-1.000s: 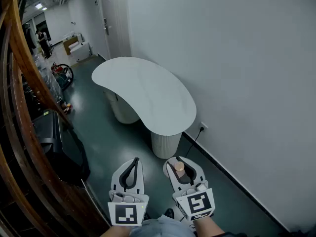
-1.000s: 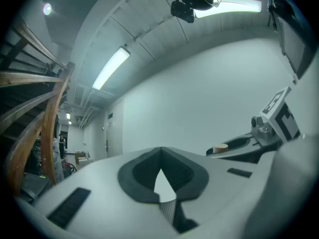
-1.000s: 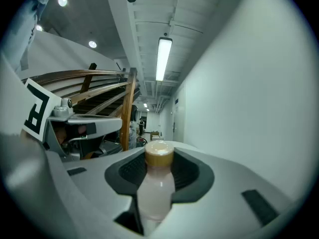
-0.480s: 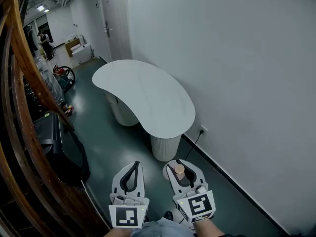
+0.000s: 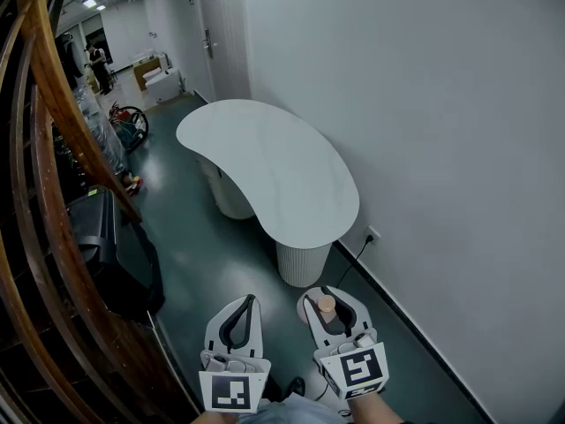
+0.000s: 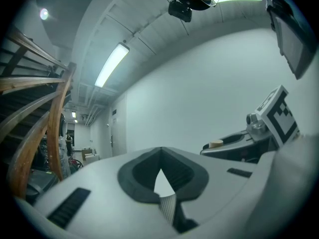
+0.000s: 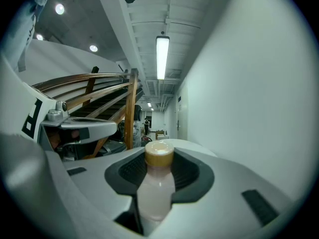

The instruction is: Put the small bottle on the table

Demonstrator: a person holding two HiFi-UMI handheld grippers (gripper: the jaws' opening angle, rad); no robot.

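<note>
I'd say this is the carrying step: the right gripper (image 5: 328, 297) has its fingers clenched on the small pale-pink bottle with a tan cap (image 5: 326, 305), held upright and well short of the white kidney-shaped tabletop (image 5: 265, 162). The left gripper (image 5: 248, 302) has its fingers pinched together, empty. The next move calls for bringing the bottle forward over the tabletop and lowering it upright.

Left gripper (image 5: 248, 299) and right gripper (image 5: 325, 293) point level, side by side — left jaws together, right jaws clamped on the small bottle (image 5: 326, 305).

An indoor corridor beside a staircase is showing. A white kidney-shaped table (image 5: 265, 166) is standing against a plain white wall (image 5: 424, 131) on a dark green floor (image 5: 185, 246). Curved brown wooden stair rails (image 5: 53, 148) are rising left of the table, and a pale door (image 5: 221, 34) is standing beyond it.
</note>
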